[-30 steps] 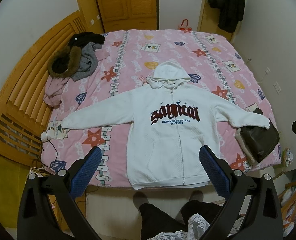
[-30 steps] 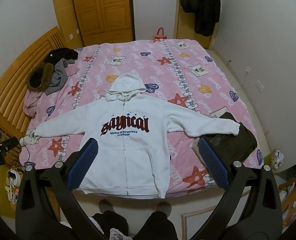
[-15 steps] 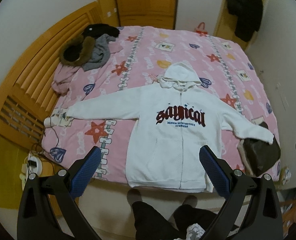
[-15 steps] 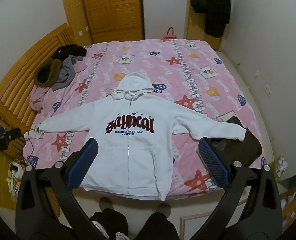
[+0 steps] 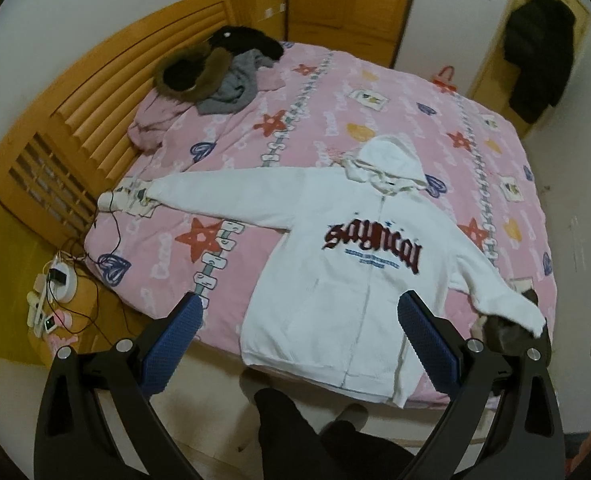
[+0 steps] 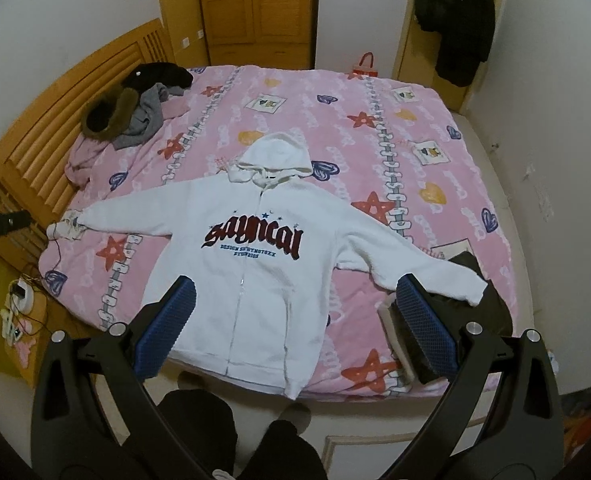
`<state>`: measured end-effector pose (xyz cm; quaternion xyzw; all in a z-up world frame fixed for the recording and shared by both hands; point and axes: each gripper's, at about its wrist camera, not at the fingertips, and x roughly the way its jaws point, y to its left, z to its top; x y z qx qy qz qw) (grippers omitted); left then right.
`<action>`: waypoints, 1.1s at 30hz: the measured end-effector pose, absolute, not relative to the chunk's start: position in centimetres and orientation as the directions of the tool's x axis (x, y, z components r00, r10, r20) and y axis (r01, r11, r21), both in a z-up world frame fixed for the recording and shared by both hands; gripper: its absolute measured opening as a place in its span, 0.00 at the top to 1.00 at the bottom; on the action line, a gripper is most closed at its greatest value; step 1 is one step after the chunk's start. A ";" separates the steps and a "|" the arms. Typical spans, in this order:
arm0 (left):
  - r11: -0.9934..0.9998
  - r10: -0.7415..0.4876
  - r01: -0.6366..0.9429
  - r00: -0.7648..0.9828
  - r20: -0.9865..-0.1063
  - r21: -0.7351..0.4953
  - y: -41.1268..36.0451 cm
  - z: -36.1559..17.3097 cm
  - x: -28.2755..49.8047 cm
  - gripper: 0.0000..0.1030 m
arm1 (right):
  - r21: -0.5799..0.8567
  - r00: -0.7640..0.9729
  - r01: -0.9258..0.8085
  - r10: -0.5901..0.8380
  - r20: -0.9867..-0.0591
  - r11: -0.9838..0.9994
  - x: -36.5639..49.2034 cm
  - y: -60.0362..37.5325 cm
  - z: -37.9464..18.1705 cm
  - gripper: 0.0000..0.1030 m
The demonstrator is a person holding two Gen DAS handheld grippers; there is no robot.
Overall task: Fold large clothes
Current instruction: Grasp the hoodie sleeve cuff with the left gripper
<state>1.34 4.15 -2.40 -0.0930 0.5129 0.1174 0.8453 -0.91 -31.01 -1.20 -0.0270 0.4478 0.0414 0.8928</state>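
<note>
A white zip hoodie (image 5: 359, 264) (image 6: 255, 264) with dark red lettering lies flat, face up, on the pink bed (image 5: 295, 92) (image 6: 335, 120). Both sleeves are spread out sideways and the hood points to the far side. Its hem reaches the near edge of the bed. My left gripper (image 5: 301, 328) is held high above the near bed edge, open, nothing between its blue pads. My right gripper (image 6: 295, 312) hovers likewise over the hem area, open and empty. Neither touches the hoodie.
A pile of dark and grey clothes (image 6: 135, 108) lies at the bed's far left by the wooden headboard (image 5: 75, 120). A dark folded garment (image 6: 479, 300) sits under the right sleeve end. Cables and chargers (image 5: 55, 280) rest on a nightstand. The person's legs (image 6: 223, 432) stand at the bed's near edge.
The left wrist view has swung left and tilted, so the hoodie now sits right of centre. The right view moved slightly closer. The hoodie has not moved; both grippers stayed open.
</note>
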 end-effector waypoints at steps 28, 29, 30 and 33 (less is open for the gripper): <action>0.531 -0.096 -0.841 0.064 -0.993 -0.105 53.5 -42.8 26.4 0.08 | 0.124 0.487 -0.178 0.197 -0.851 0.976 23.5 1.8 -17.6 0.05; 0.515 -0.106 -0.850 0.062 -0.992 -0.108 54.6 -44.5 26.8 0.08 | 0.123 0.485 -0.190 0.202 -0.851 0.974 24.2 2.7 -18.2 0.05; 0.498 -0.114 -0.859 0.066 -0.991 -0.115 55.6 -46.2 27.2 0.08 | 0.119 0.484 -0.205 0.206 -0.850 0.972 25.0 3.8 -19.2 0.05; 0.460 -0.121 -0.882 0.051 -0.991 -0.102 58.0 -50.3 28.2 0.10 | 0.110 0.474 -0.220 0.204 -0.856 0.969 26.2 5.6 -21.7 0.05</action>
